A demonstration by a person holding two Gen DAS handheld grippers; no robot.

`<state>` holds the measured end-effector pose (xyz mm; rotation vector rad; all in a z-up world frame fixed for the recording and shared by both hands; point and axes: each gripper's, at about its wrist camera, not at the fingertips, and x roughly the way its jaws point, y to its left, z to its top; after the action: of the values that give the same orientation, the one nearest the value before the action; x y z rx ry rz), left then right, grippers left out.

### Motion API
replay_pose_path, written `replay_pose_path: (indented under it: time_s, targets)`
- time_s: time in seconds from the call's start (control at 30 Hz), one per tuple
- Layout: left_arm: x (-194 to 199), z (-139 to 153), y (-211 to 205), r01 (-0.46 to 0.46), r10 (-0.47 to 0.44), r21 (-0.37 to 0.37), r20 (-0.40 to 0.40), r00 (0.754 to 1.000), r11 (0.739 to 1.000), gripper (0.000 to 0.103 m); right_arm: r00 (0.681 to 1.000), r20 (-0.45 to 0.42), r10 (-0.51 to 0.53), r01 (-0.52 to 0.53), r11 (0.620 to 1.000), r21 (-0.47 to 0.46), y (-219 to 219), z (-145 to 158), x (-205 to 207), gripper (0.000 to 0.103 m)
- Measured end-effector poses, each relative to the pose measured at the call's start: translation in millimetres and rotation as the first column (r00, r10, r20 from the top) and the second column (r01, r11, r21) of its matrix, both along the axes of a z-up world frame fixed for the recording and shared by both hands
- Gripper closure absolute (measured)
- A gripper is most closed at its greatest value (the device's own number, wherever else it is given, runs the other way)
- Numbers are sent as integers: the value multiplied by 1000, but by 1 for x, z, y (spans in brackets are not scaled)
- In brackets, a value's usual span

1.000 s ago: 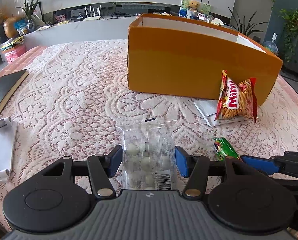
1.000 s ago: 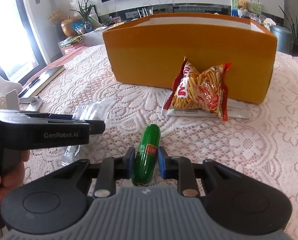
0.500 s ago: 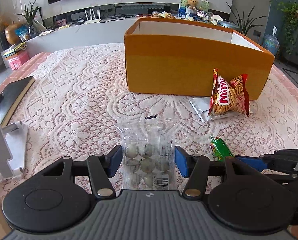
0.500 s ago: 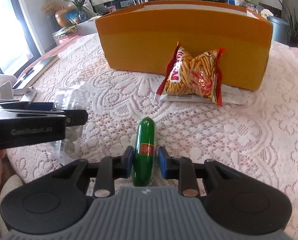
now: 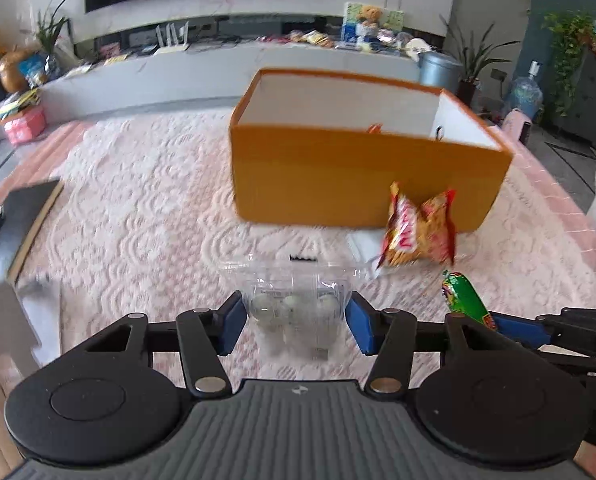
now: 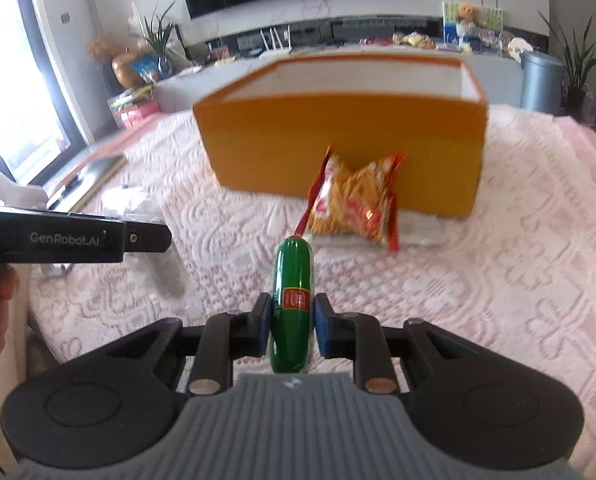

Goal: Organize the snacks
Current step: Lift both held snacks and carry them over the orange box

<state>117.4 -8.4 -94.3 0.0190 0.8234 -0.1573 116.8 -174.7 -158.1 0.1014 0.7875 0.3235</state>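
Left tool (image 5: 294,322): its blue pads (image 5: 229,323) press on either side of a clear packet (image 5: 294,304) of pale round sweets, gripping it; the packet's far end sticks out ahead of the pads, above the lace cloth.
Right tool (image 6: 289,326): clamped on a green sausage stick (image 6: 292,304) with a red label; the stick points forward, its far tip toward the chip bag.
Green sausage stick, left-wrist view (image 5: 466,298): seen to the right of the clear packet, held by the right tool's blue pad (image 5: 518,330).
Chip bag (image 6: 354,208): red and yellow, upright, leaning against the front wall of the orange box, partly on a flat white packet (image 6: 418,226).
Orange box (image 6: 338,152): open-topped, white inside, standing on the tabletop beyond both tools.
Tabletop (image 6: 518,240): covered with a pink-and-white lace cloth.
Left edge, left-wrist view: a dark flat book-like thing (image 5: 22,220) and a white stand (image 5: 2,312), blurred.
Sharpness: both views are motion-blurred.
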Motion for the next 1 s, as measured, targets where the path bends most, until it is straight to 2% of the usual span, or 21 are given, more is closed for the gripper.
replay_pose_path:
  time_s: [0.17, 0.3, 0.6, 0.83, 1.0]
  targets:
    - [13, 29, -9, 58, -58, -18, 25, 998, 998, 42, 999, 51, -15, 15, 1000, 17, -20, 31, 0, 83]
    - [26, 45, -19, 100, -101, 9, 46, 994, 995, 42, 996, 93, -14, 13, 1000, 10, -34, 57, 9, 83]
    - [76, 76, -40, 185, -186, 19, 60, 981, 983, 42, 992, 123, -12, 12, 1000, 4, -61, 103, 57, 83]
    - [121, 87, -60, 225, -229, 61, 78, 970, 972, 42, 991, 130, -2, 8, 999, -39, -67, 119, 106, 83]
    - [162, 81, -66, 195, -198, 58, 55, 979, 979, 42, 994, 107, 0, 9, 996, -84, -69, 116, 147, 83]
